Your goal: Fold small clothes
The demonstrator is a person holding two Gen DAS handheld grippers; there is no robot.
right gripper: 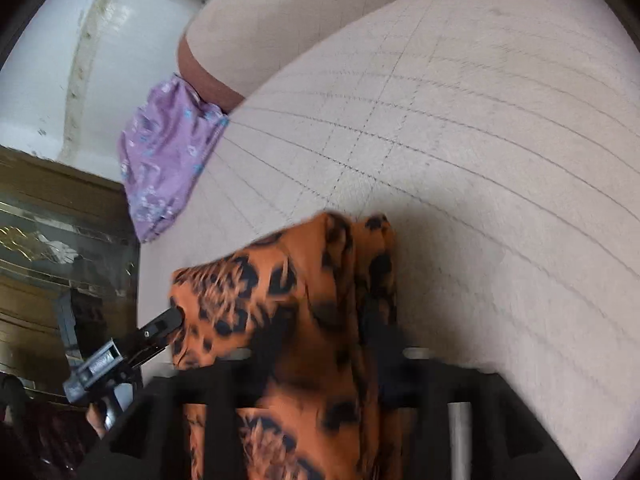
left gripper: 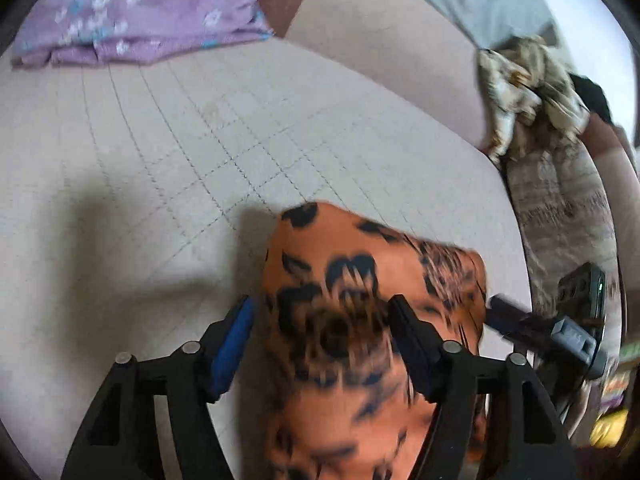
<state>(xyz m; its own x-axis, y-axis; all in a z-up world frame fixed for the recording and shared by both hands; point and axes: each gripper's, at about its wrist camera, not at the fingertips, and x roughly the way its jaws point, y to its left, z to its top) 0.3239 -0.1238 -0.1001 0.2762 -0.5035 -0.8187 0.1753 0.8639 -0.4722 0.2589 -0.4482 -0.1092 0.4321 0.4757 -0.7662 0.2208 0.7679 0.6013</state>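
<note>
My left tool [left gripper: 320, 320] stands apart around the orange leopard-print garment [left gripper: 372, 280], pads not pressing. The cloth drapes over my right tool [right gripper: 312, 360], hiding its fingers, so I cannot tell its state. It hangs bunched above the quilted sofa seat [left gripper: 200, 140] for laying flat

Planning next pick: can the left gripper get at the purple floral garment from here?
Probably yes: bare quilted sofa seat lies between left gripper and purple floral garment, but the orange leopard-print cloth sits between its open jaws.
</note>
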